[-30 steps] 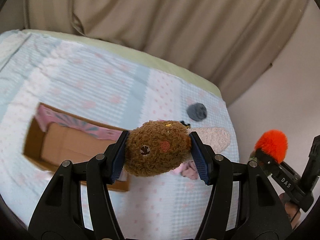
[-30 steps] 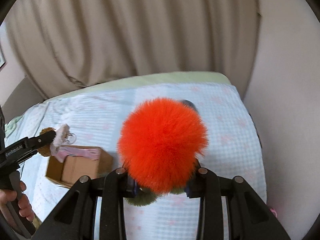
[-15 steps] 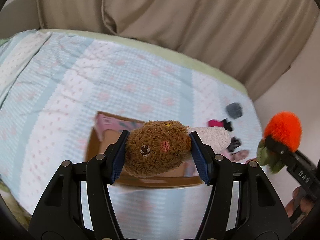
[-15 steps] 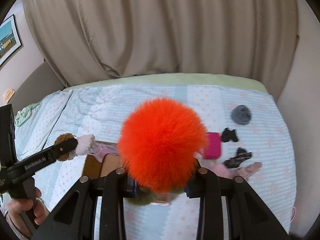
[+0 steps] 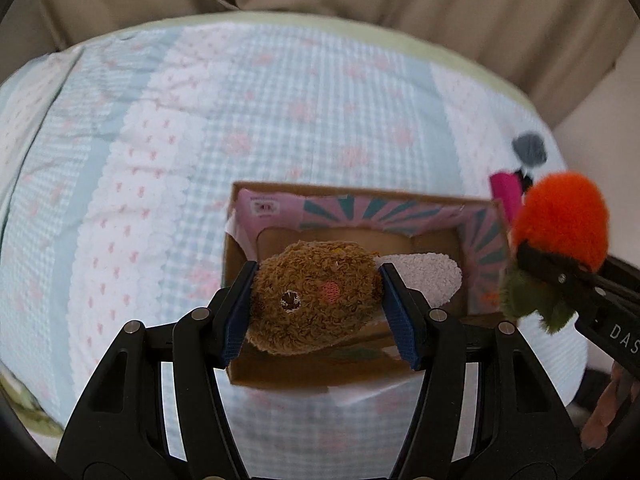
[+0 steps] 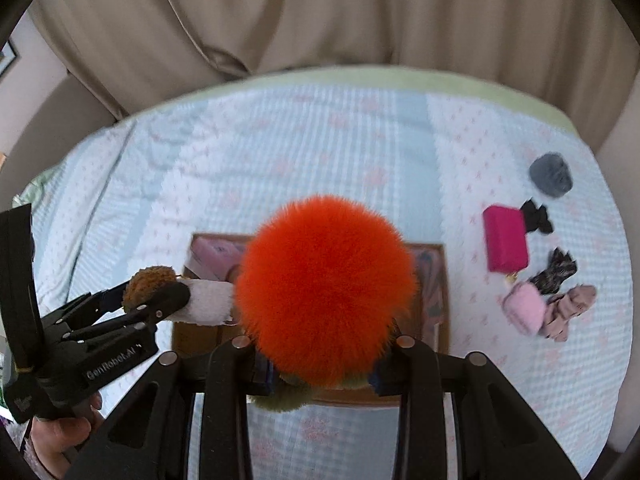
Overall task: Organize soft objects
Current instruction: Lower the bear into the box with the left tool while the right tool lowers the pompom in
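Observation:
My left gripper (image 5: pixel 316 308) is shut on a brown plush toy (image 5: pixel 312 300) with a white fuzzy part (image 5: pixel 430 276), hanging over an open cardboard box (image 5: pixel 480 236) with pink printed flaps. The right gripper (image 6: pixel 322 372) is shut on an orange fluffy pompom (image 6: pixel 326 292) with a green tuft under it, also above the box (image 6: pixel 434 280). In the left wrist view the pompom (image 5: pixel 564 220) hangs at the box's right edge. From the right wrist, the left gripper (image 6: pixel 156 292) and its brown plush toy (image 6: pixel 148 284) show at the box's left side.
The box sits on a bed with a pale blue and pink patterned cover (image 6: pixel 280 152). Right of the box lie a grey fuzzy ball (image 6: pixel 551 174), a magenta pouch (image 6: pixel 505 238), black lace pieces (image 6: pixel 554 272), a pink fluffy item (image 6: pixel 524 308) and a beige sock (image 6: pixel 570 308). Beige curtains hang behind.
Both grippers have travelled across the bed and lowered with their toys still gripped. The box, off to the side a second ago, now lies directly beneath them.

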`<state>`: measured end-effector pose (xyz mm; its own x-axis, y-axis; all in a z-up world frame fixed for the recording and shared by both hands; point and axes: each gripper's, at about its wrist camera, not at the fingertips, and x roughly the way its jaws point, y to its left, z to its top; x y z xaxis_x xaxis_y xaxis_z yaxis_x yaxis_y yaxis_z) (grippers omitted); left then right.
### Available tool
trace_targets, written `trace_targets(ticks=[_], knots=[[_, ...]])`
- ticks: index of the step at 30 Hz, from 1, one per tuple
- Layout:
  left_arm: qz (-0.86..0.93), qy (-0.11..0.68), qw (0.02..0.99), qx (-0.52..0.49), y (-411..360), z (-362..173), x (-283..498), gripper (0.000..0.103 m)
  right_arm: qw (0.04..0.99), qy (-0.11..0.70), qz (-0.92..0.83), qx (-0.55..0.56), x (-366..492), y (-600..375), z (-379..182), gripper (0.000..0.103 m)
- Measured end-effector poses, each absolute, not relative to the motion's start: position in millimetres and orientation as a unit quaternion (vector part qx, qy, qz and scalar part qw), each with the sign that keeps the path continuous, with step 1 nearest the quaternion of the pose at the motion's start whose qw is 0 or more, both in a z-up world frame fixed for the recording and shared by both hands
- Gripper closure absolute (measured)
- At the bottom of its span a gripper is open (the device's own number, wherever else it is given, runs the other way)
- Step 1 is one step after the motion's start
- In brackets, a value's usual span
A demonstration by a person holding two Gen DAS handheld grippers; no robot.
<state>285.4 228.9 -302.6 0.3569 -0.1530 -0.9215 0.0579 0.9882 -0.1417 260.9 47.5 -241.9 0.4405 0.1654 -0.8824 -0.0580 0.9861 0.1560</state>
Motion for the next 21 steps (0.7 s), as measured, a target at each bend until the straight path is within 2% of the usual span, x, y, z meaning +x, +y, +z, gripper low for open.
trace_targets(ticks=[12,16,17,18,19,20,21], knots=[[-0.098,0.628,0.769,0.064,192.4,-395.1,316.5,0.046,0.766,0.639,0.036,0.065,308.6,47.6,-349.3,0.073],[-0.108,0.634,0.76,0.093,183.0,-408.8,322.3,0.046,0.748,0.659,0.029,0.072,320.3,42.2,-374.7,0.073],[-0.114,0.635,0.759,0.093,181.8,-409.4,323.2,0.044,0.745,0.662,0.029,0.073,322.7,41.5,-378.8,0.073],[-0.118,0.635,0.757,0.096,179.3,-409.1,324.4,0.031,0.742,0.665,0.03,0.074,324.9,40.9,-382.2,0.072],[-0.119,0.633,0.758,0.104,176.7,-407.8,324.7,0.024,0.741,0.667,0.029,0.073,326.9,39.8,-383.8,0.07],[-0.118,0.63,0.759,0.114,175.4,-406.6,324.5,0.006,0.74,0.668,0.027,0.071,328.4,39.5,-385.0,0.054],[-0.111,0.626,0.761,0.131,172.7,-405.1,322.9,0.0,0.742,0.667,0.021,0.064,330.3,39.0,-386.4,0.027]])
